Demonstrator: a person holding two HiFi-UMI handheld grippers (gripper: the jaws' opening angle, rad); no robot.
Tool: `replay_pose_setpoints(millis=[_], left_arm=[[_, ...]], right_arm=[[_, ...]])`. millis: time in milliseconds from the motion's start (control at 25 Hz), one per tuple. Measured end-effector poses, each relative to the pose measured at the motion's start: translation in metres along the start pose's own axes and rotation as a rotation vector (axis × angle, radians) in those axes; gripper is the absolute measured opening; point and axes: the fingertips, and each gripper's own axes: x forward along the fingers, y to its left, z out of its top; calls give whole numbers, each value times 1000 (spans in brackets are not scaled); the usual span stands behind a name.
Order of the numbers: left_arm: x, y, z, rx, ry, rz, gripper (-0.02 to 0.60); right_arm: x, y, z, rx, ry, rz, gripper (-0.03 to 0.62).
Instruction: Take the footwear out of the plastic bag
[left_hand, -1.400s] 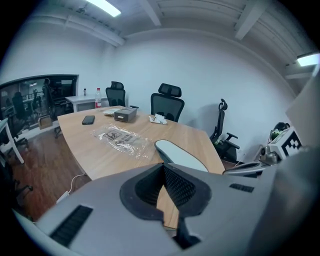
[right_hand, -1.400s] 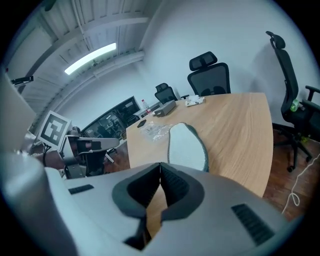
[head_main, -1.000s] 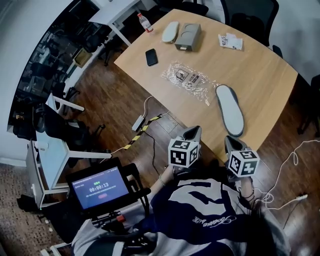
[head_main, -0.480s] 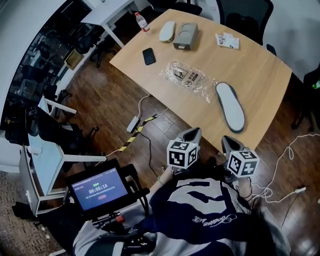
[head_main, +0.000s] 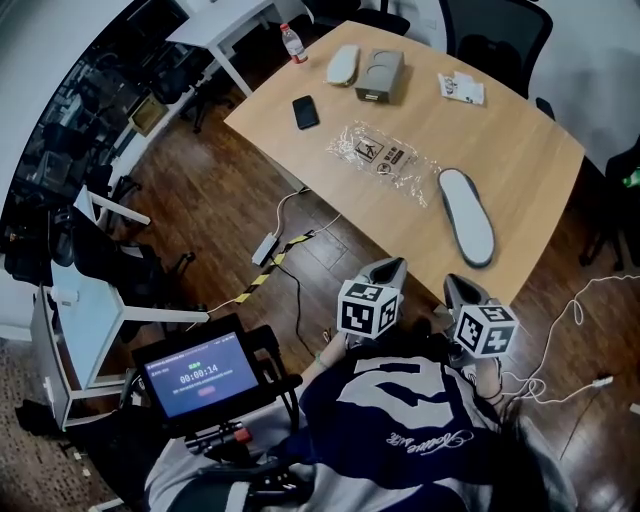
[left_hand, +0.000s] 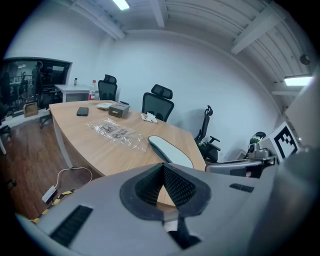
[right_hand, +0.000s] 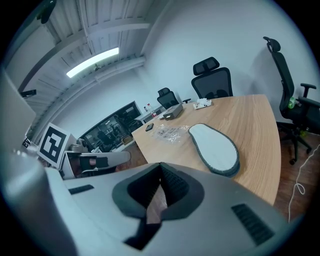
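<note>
Head view puts both your tongs low in the frame, off the near edge of the wooden table (head_main: 520, 150). Your left gripper (head_main: 388, 270) and right gripper (head_main: 460, 290) each have their jaws pressed together on nothing, as their own views confirm. The flat grey-edged sole (head_main: 467, 216) lies bare on the tabletop right of centre, just beside the flattened clear plastic bag (head_main: 385, 160).

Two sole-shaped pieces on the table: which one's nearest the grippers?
The larger dark-rimmed sole beside the plastic bag, ahead of the right gripper. The smaller pale one lies at the far end by the grey box.
</note>
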Motion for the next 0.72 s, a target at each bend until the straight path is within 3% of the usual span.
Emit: replay_pose_setpoints(millis=[720], left_arm=[[2, -5, -6, 13, 19, -30, 3]], right_arm=[[-4, -3, -7, 0, -4, -30, -4]])
